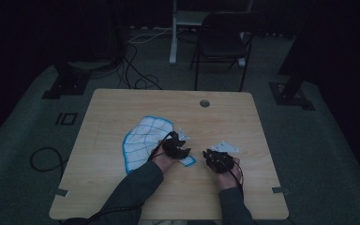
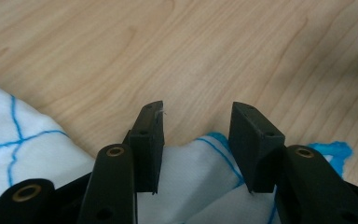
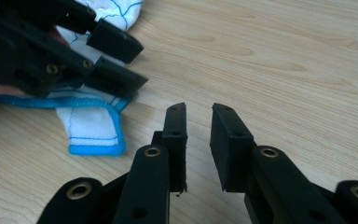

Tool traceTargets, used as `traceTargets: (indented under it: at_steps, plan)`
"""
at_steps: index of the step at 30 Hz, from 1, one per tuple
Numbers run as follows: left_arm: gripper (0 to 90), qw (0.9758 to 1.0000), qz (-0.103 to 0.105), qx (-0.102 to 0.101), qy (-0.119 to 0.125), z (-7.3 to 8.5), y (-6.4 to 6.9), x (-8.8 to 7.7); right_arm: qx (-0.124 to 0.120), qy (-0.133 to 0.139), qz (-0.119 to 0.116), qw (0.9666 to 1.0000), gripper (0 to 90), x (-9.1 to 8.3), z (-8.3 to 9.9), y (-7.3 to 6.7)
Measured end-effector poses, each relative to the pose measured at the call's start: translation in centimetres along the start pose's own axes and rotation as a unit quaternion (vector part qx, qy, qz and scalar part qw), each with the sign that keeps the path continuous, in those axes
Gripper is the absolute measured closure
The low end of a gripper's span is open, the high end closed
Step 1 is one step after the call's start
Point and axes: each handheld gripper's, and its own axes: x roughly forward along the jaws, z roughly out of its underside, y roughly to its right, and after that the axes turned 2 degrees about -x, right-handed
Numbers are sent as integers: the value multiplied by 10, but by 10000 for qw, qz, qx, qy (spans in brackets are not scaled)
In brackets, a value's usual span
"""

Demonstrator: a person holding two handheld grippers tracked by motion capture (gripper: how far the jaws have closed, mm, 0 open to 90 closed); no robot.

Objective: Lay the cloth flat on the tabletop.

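High view: a person's two forearms come in from the near edge of a pale wooden surface (image 1: 122, 187), each hand carrying a black claw. A white cloth (image 1: 143, 140) with blue grid lines and a blue hem lies a little left of the middle of the surface, rumpled, with one corner stretching toward the near right. The left claw (image 1: 182, 149) sits over that near right part of the cloth, and the right claw (image 1: 209, 155) rests just beside it to the right, over bare wood, apart from the cloth.

In the left gripper view the left claw (image 2: 196, 128) is spread wide, with nothing pinched; the cloth (image 2: 37, 154) lies beneath and behind the jaws, its blue-edged fold (image 2: 214, 140) showing in the gap between them, and bare wood lies ahead of the tips. The pads do not press on the fabric.

In the right gripper view the right claw (image 3: 198, 130) holds its jaws a modest gap apart, with only wood grain between them. Up and to the left in that view the left claw (image 3: 116, 56) hangs over the cloth, and the cloth's blue-hemmed corner (image 3: 95, 130) lies flat on the surface just beside the right claw's jaw, not touching it.

A dark folding chair (image 1: 222, 37) stands on the floor beyond the far edge of the surface.
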Motion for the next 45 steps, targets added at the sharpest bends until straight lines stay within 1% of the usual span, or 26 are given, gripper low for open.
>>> traceTargets:
  at_steps: [1,2,3,4,5,6,7,8,11,15,18,20,22,23,25,27,28,29,32,34,36,39,41,44,45]
  plan:
    - [562,10000,-8,24,-39,1,1,1,9,0,5,10000,765,0,0,0]
    - [582,10000,-8,20,-21,2,2,1,16,6,9,10000,765,0,0,1]
    - [582,10000,8,-16,-16,2,2,1,16,6,9,10000,765,0,0,1]
    - [622,10000,11,-38,-28,2,3,0,16,6,9,10000,765,0,0,1]
    - [687,10000,-9,-22,-56,2,3,-1,16,7,13,10000,765,0,0,2]
    - [785,10000,-16,-11,-77,2,4,-1,25,8,22,10000,767,0,0,2]
    - [785,9999,-29,2,-103,2,4,-2,25,8,22,10000,767,0,0,2]
    - [829,10000,-19,10,-87,3,5,-4,39,9,33,10000,769,-1,0,2]
    - [841,10000,42,-45,52,5,4,-13,46,12,34,10000,771,-1,0,3]
    - [847,9994,64,-57,332,6,3,-32,42,-1,24,10000,773,1,0,2]
    - [849,9989,57,-57,457,8,2,-46,1,8,0,10000,774,2,-2,-1]
    - [850,9982,78,-132,581,12,-1,-56,-26,22,-18,10000,775,3,-3,-2]
    - [851,9970,59,-235,740,15,-4,-67,-40,30,-25,10000,776,3,-4,-3]
    - [851,9967,40,-246,777,17,-6,-73,-43,29,-31,10000,776,3,-5,-4]
    - [852,9952,5,-324,927,21,-8,-83,-65,33,-39,10000,778,3,-5,-4]
    - [852,9941,-27,-374,1018,26,-13,-95,-77,44,-51,9999,779,4,-6,-5]
    - [852,9925,-37,-482,1125,30,-17,-102,-82,45,-48,9999,780,4,-6,-6]
    - [852,9917,-43,-547,1160,32,-19,-106,-80,40,-63,9999,780,4,-6,-6]
    - [851,9883,-173,-771,1306,43,-31,-123,-103,42,-72,9999,783,5,-7,-7]
    - [851,9858,-280,-946,1359,53,-42,-132,-117,41,-89,9999,783,6,-8,-9]
    - [851,9842,-349,-1089,1353,63,-51,-136,-139,30,-106,9998,783,7,-9,-10]
    - [851,9818,-496,-1335,1253,82,-65,-140,-186,50,-144,9997,783,9,-14,-14]
    - [850,9793,-616,-1535,1164,97,-76,-140,-261,77,-182,9995,783,11,-18,-18]
    - [850,9775,-696,-1715,1011,116,-86,-137,-316,96,-262,9991,783,15,-23,-24]
    - [850,9774,-708,-1739,972,121,-88,-136,-353,89,-298,9989,783,17,-24,-27]
